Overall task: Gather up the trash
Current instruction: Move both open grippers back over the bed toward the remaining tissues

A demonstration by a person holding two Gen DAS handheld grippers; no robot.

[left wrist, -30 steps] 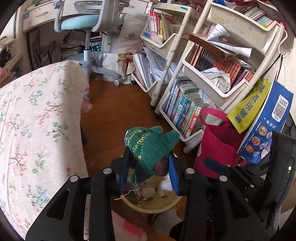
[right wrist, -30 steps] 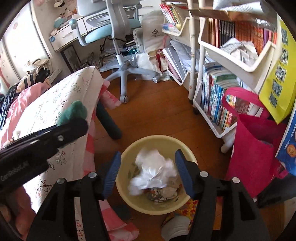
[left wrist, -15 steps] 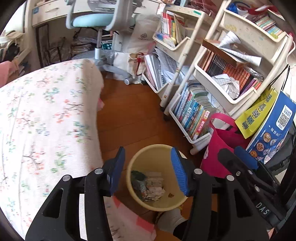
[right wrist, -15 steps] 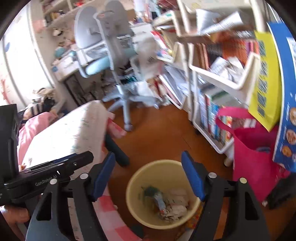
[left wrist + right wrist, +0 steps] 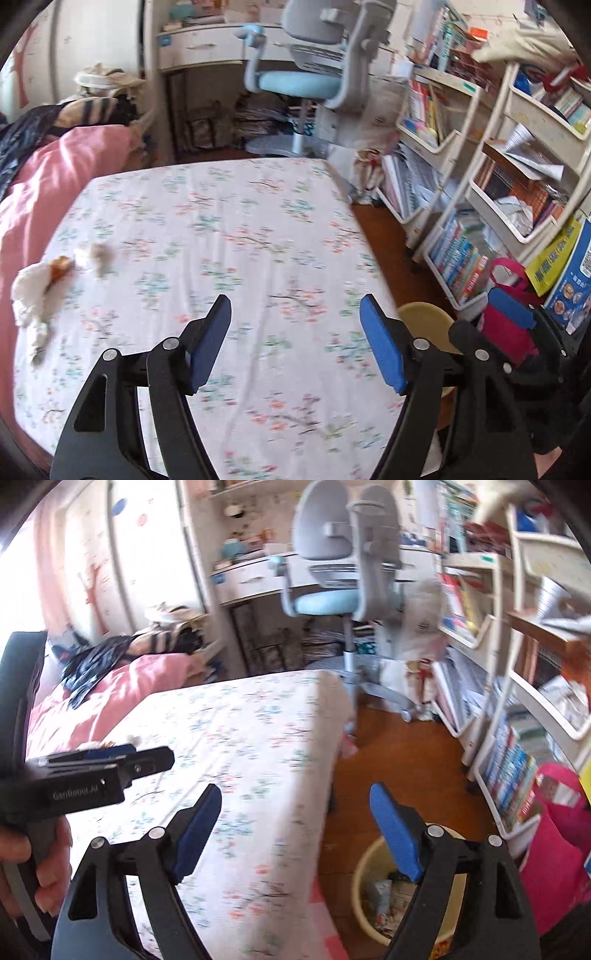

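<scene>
My left gripper (image 5: 295,343) is open and empty above the floral bed sheet (image 5: 229,236). On the sheet at the far left lie a crumpled white tissue (image 5: 31,291), a small brown scrap (image 5: 61,266) and a greyish fluff ball (image 5: 100,255). The yellow trash bin (image 5: 424,317) stands on the floor off the bed's right edge. My right gripper (image 5: 295,827) is open and empty over the bed's edge, with the bin (image 5: 373,882) and its trash below its right finger. The left gripper (image 5: 107,771) also shows at the left of the right wrist view.
A pink quilt (image 5: 44,173) and dark clothes lie at the bed's far left. A blue-seated desk chair (image 5: 306,81) stands beyond the bed. White book shelves (image 5: 517,192), a pink bag (image 5: 506,317) and blue and yellow bags crowd the right side.
The left gripper let go of the green plush item and the right gripper dropped the white tissue into the bin. Both then swung up and left toward the bed, jaws wide.
</scene>
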